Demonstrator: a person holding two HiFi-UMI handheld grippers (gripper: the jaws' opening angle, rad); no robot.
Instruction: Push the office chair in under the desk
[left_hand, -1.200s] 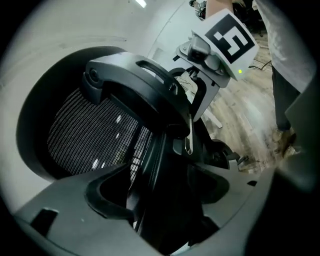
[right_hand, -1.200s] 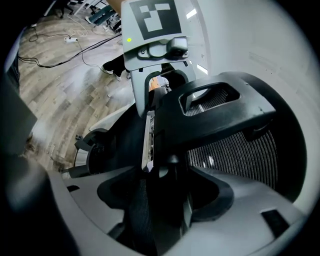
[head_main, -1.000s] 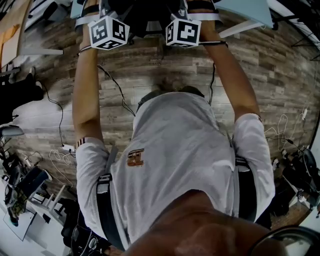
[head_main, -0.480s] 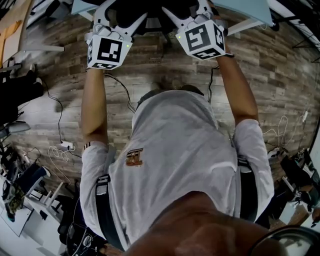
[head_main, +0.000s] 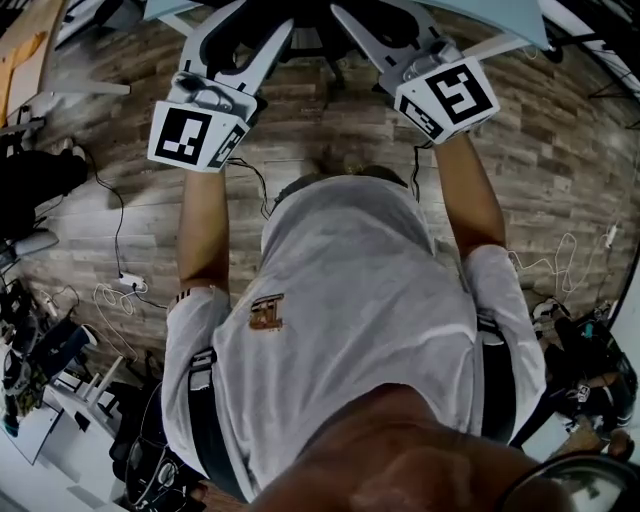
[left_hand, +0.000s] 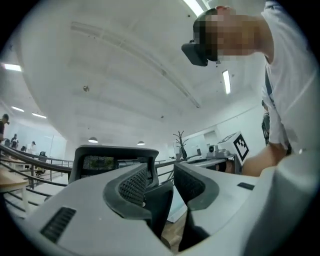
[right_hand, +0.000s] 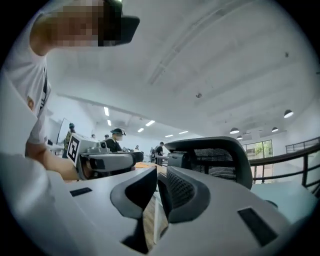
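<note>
Wood floor fills the head view, with the desk along the top edge and the chair dark beneath it. Both my tools have lifted back off the chair, so I judge the push done. Only the gripper views show its mesh back, upright just ahead. My left gripper is half closed and my right gripper nearly shut. Both have just been closing, and neither holds anything.

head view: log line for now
chair: in at desk | left hand-held gripper: clear of chair, jaws just closed partway, empty | right hand-held gripper: clear, jaws just closed to a slit, empty
</note>
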